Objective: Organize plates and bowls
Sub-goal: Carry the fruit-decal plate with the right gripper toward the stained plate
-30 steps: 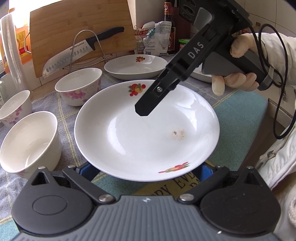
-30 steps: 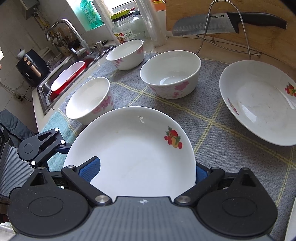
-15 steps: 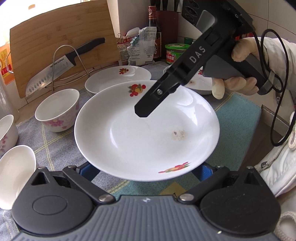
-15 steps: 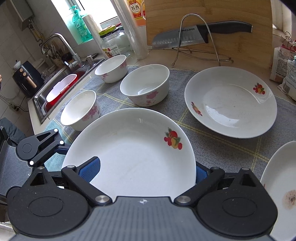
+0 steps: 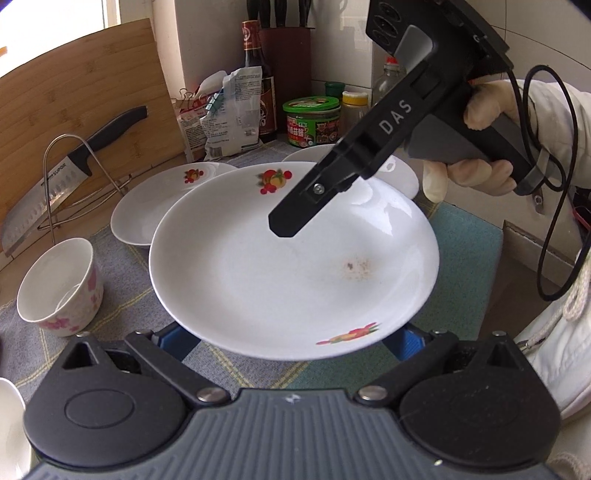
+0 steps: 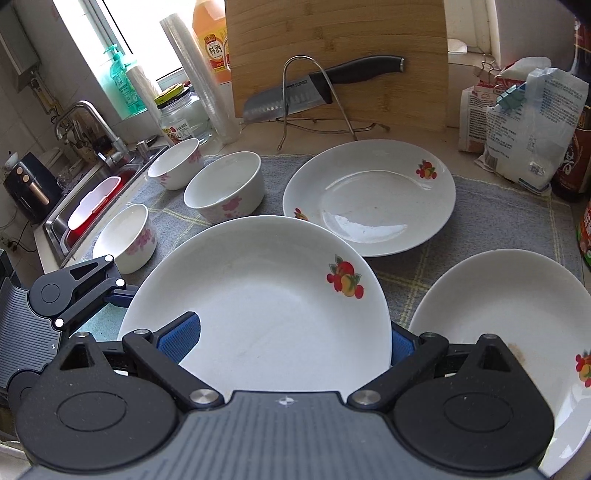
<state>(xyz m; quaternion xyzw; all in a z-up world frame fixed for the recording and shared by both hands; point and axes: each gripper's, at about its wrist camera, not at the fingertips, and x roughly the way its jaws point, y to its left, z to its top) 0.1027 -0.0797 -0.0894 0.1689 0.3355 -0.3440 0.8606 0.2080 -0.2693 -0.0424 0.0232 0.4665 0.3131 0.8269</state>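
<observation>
Both hand-held grippers, left [image 5: 291, 334] and right [image 6: 291, 341], clamp one fruit-print plate [image 6: 258, 295], lifted near the cutting board [image 6: 336, 59].

Black "DAS" gripper [image 5: 291, 225], cream glove [image 5: 476, 170]

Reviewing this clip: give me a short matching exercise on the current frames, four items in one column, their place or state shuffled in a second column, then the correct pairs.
Items
1. plate with the brown stain
2. knife
3. red basin
4. three floral bowls

Places or states
A. in the sink
B. held off the mat between the left gripper and the right gripper
C. propped on the wire rack against the cutting board
D. standing on the grey mat, left of the plates

Pairs: 1-B, 2-C, 3-A, 4-D
</observation>
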